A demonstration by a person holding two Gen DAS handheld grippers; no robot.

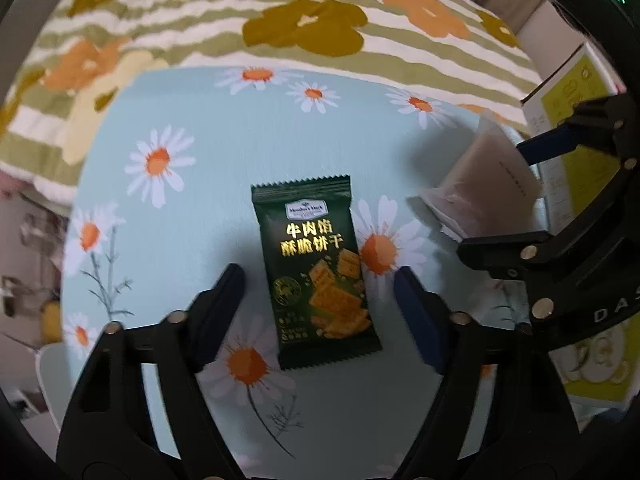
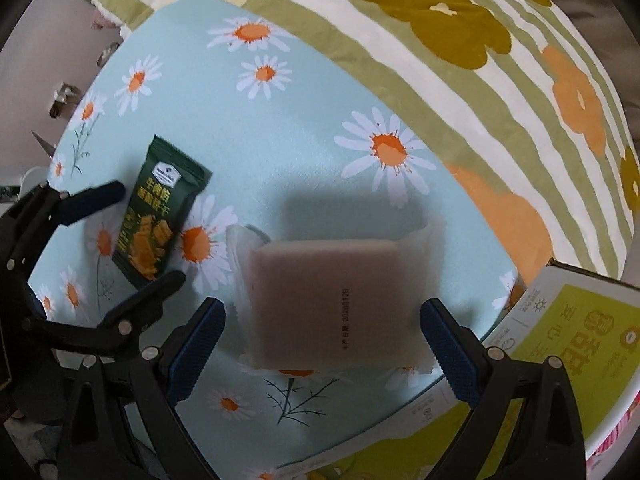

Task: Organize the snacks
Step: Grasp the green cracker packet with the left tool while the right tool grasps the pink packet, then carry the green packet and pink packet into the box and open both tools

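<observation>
Nearest, both tongs stood apart over a pale blue, daisy-printed bench [image 1: 192, 208]. Between the left tongs [image 1: 320, 280] lay a dark green cracker packet [image 1: 316, 272] — flat, untouched. Between the right tongs [image 2: 322, 314] sat a blurred pinkish wrapped snack [image 2: 332, 300], contact unclear. Just right, a yellow-green box [image 2: 568, 332]. Beyond — a striped floral bedspread [image 1: 304, 28].

Daisy-print tablecloth [image 1: 208, 216]; striped floral blanket [image 1: 224, 40]
</observation>
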